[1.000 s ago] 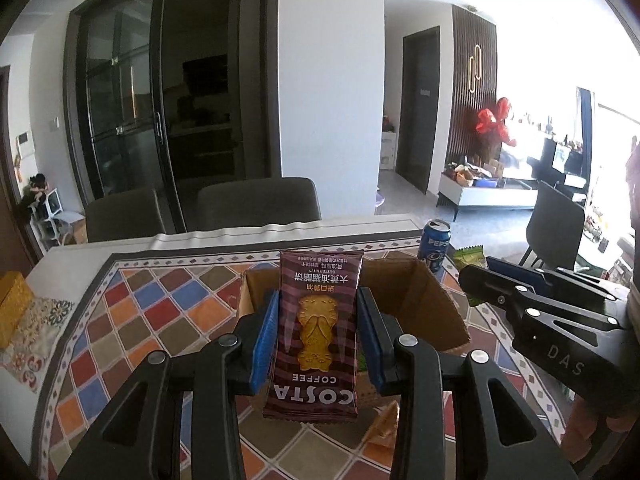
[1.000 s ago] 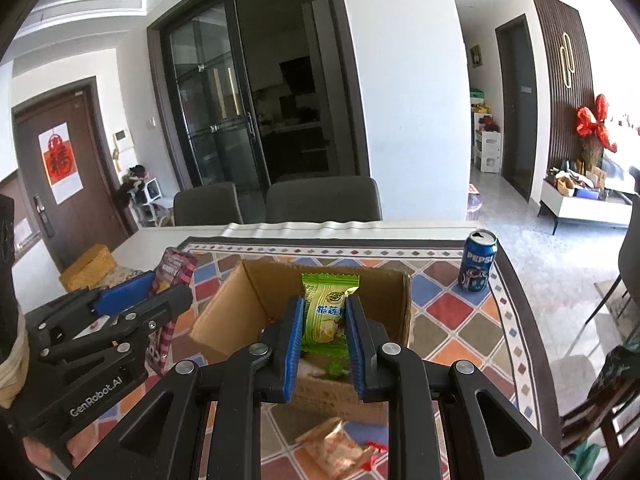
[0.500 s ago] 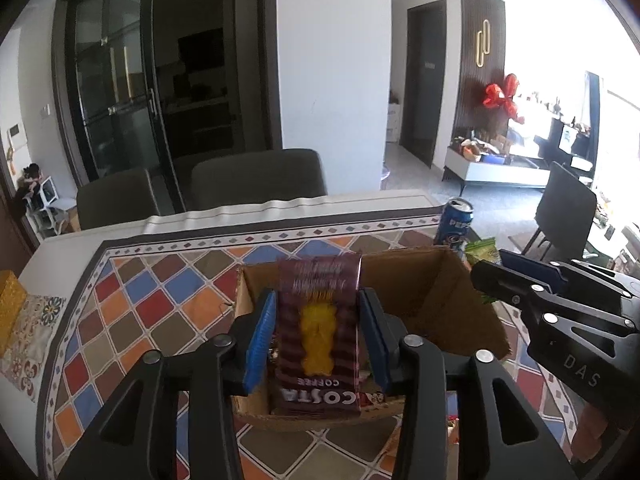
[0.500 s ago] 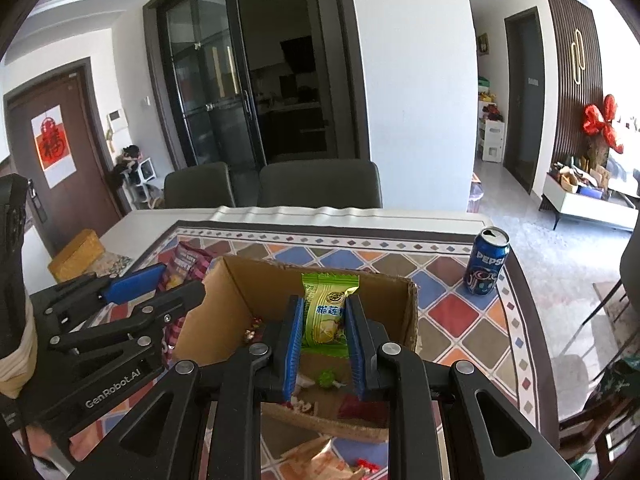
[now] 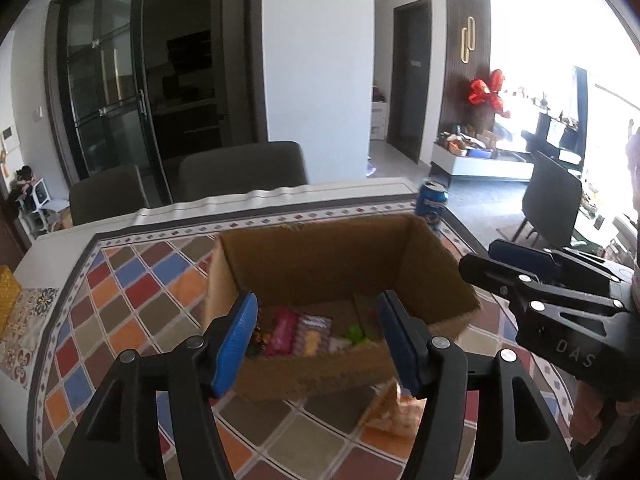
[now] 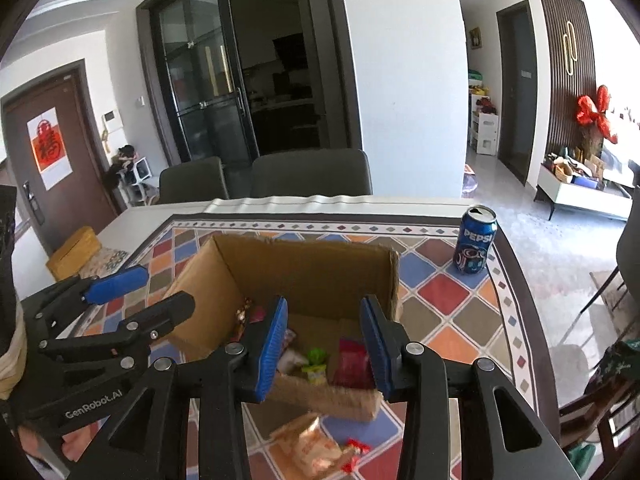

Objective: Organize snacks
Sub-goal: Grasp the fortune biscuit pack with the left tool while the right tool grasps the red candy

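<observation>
Nearest, in the right wrist view: loose snack packets (image 6: pixel 308 446) lying on the patterned tablecloth (image 6: pixel 440 292), just in front of the near wall of the cardboard box (image 6: pixel 304 268), between that wall and the table's near edge.

Just above, right gripper (image 6: pixel 324 344) hanging over the near wall, jaws parted partway after just opening, nothing between the blue pads. Green packet (image 6: pixel 316 364) lying on the box floor below, beside a red packet (image 6: pixel 352 364).

Left gripper (image 5: pixel 316 344) likewise over the near wall, jaws wider, also just opened and empty. Brown biscuit packet (image 5: pixel 312 334) lying blurred on the box floor among other wrappers.

Step in hand, by judgement: release of two snacks into the box, done or nearly so.

Next move, likely: lift both grippers clear of the near wall without catching the cardboard, swing back toward the near edge, come down on the loose packets with jaws wide enough to straddle crinkled film, then close gently.

Farther off: Pepsi can (image 6: pixel 476 244) upright near the far right corner of the tablecloth, well apart from the box; whether it belongs in the box, cannot tell.
</observation>
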Tool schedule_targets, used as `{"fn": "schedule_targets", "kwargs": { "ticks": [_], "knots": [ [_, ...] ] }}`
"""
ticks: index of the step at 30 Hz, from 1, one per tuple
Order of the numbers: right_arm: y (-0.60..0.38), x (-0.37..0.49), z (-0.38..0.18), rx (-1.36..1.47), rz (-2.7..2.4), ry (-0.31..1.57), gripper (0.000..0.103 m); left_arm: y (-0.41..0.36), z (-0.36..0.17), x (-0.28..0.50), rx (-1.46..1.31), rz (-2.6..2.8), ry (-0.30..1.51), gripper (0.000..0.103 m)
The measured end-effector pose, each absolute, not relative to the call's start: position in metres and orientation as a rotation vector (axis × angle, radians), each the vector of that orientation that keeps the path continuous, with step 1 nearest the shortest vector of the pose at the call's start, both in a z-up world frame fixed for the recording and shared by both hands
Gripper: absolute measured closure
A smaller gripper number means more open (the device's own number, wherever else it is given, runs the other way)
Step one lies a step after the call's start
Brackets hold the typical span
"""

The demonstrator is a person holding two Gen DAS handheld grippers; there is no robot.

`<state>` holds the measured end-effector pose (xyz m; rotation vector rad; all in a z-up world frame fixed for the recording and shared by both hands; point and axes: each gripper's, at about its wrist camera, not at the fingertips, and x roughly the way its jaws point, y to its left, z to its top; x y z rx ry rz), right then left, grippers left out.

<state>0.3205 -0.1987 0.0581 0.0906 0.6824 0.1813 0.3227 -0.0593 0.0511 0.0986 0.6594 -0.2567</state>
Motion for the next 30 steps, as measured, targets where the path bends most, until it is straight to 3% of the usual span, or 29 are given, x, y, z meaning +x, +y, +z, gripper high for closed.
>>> {"fn": "schedule_targets", "kwargs": {
  "ticks": [30],
  "knots": [
    [-0.236,0.264,-0.056,0.159,0.101,0.922,0.064,-0.113,-0.073,0.308,0.189,-0.451,0.878,0.023]
  ]
}}
